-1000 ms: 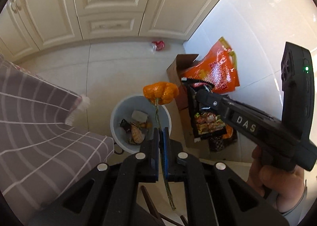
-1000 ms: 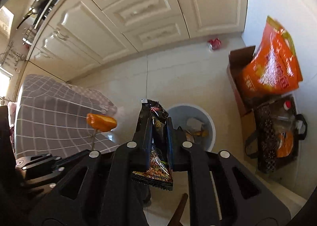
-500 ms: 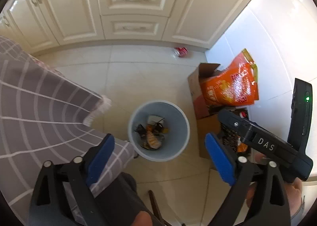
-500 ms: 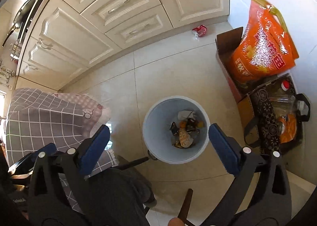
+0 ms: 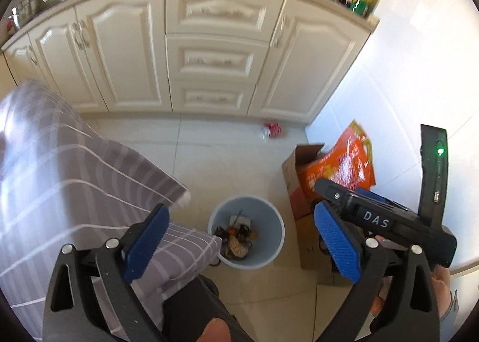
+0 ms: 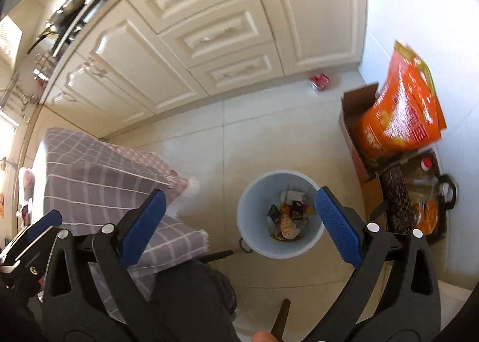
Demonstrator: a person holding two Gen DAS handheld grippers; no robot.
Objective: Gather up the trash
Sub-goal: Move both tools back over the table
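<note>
Both tools are held high above the kitchen floor (image 5: 227, 144), looking down. The left tool (image 5: 242, 237) has its blue-padded fingers (image 5: 146, 240) spread wide with nothing between them, and the right tool (image 6: 239, 219) is spread just as wide and equally bare.

The pale blue bin (image 5: 271, 240) stands on the tiles, framed in the gap between the fingers in both wrist views. Its round rim (image 6: 248, 201) is fully exposed from above. The trash (image 6: 287, 216) lies at the bottom, a loose heap of wrappers and orange scraps, well below the rim.

To the left of the bin, the corner of a grey checked cloth (image 5: 74, 180) hangs over an edge, its fringe near the bin's left side; whether they touch cannot be told. To the right, a cardboard box (image 6: 356, 120) holding an orange bag (image 6: 398, 114) stands close by, leaving a narrow strip of floor between box and bin. A dark patterned bag (image 6: 413, 204) sits nearer along the right wall.

Beyond the bin lies a wide stretch of bare tile up to the cream cabinets (image 5: 215, 57). A small red crumpled item (image 5: 272, 129) lies there at the cabinet base, well apart from the bin.
</note>
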